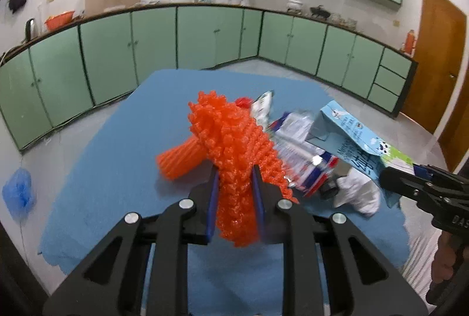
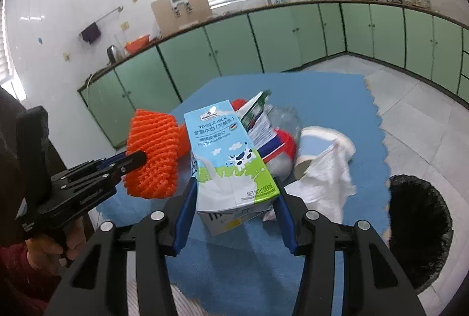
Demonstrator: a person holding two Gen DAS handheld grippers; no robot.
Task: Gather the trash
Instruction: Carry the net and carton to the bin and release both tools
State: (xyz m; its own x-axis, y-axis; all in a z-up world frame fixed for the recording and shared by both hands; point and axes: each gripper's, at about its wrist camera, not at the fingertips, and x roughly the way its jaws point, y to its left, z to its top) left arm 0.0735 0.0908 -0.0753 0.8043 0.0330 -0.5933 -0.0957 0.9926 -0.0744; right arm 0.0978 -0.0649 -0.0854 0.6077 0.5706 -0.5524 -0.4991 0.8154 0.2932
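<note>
My left gripper is shut on an orange foam net sleeve and holds it above the blue mat. The sleeve also shows in the right wrist view, with the left gripper clamped on it. My right gripper is shut on a blue and green whole milk carton, lifted over the mat. The carton and the right gripper show at the right of the left wrist view. A trash pile lies on the mat: crumpled wrappers, white tissue, a paper cup.
A bin lined with a black bag stands on the floor at the right of the mat. Green cabinets run along the far walls. A blue plastic bag lies on the floor at the left. A wooden door is at the right.
</note>
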